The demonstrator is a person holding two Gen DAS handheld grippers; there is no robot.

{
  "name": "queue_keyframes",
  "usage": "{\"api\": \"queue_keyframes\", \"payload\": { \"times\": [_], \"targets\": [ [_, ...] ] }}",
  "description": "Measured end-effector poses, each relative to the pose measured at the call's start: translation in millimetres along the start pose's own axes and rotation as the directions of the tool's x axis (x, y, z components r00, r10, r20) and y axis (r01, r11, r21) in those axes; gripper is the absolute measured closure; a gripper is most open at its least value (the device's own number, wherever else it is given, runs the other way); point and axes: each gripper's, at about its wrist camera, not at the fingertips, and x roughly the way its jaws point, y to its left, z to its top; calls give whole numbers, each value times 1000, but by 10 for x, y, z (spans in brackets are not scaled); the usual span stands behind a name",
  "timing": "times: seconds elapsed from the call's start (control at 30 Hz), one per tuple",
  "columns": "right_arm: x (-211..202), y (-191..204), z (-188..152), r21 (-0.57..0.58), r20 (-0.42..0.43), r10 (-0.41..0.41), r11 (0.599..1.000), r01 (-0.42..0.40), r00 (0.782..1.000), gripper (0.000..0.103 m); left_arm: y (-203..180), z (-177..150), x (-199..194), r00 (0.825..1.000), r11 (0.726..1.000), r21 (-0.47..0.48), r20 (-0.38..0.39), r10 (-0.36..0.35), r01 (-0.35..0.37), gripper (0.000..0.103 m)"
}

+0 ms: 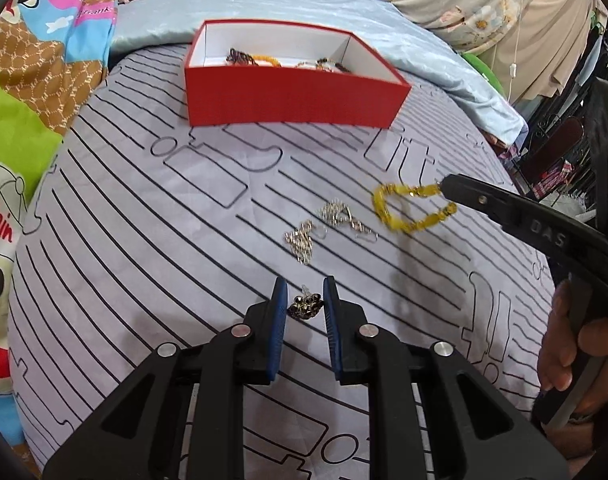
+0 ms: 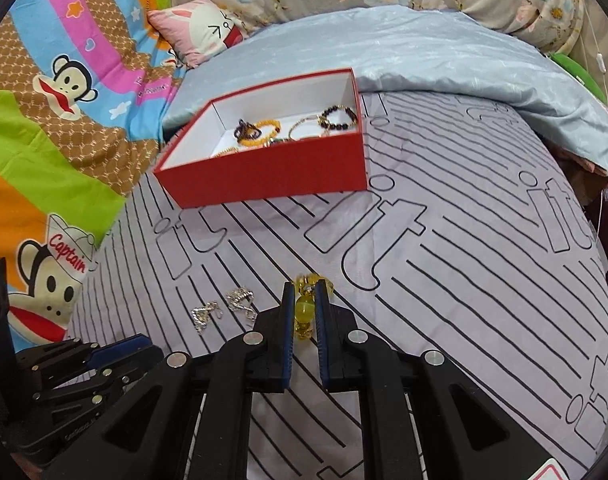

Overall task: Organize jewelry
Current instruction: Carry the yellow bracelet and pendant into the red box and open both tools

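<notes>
A red box (image 1: 291, 100) with a white inside holds several bracelets; it also shows in the right wrist view (image 2: 271, 172). My left gripper (image 1: 304, 288) is open around a small dark beaded earring (image 1: 305, 306) lying on the striped cloth. My right gripper (image 2: 304, 292) is shut on a yellow beaded bracelet (image 2: 306, 310), which hangs from its tip above the cloth in the left wrist view (image 1: 408, 206). Two silver chain earrings (image 1: 328, 226) lie between the grippers and also show in the right wrist view (image 2: 223, 308).
The grey striped cloth (image 1: 151, 216) covers the bed. A light blue quilt (image 2: 444, 52) lies behind the box. A colourful cartoon blanket (image 2: 63, 92) and a pink pillow (image 2: 199, 28) lie to the left. The left gripper (image 2: 83, 368) shows low left in the right wrist view.
</notes>
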Motion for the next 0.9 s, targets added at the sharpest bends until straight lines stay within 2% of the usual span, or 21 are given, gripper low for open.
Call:
{"api": "queue_keyframes", "payload": {
  "times": [0.27,0.43,0.67,0.9],
  "targets": [
    [-261,90,168,-20,62,15,1000,-14,998,94,80,235,-118,999,1000,-23,53,-12,13,85],
    [-382,147,351,-39,102,31,999,-28,994,94,97,506,-203,994,1000,-15,106,-6,8,85],
    [-416,253,815,-92,171,49,995,-34,984,94,144,1027,-262,983,1000,-5,182,11,-10,85],
    [-170,302,1316,-109,193,73,993,-53,978,94,190,1586,-187,968,999,12,250,36,-40,85]
  ]
}}
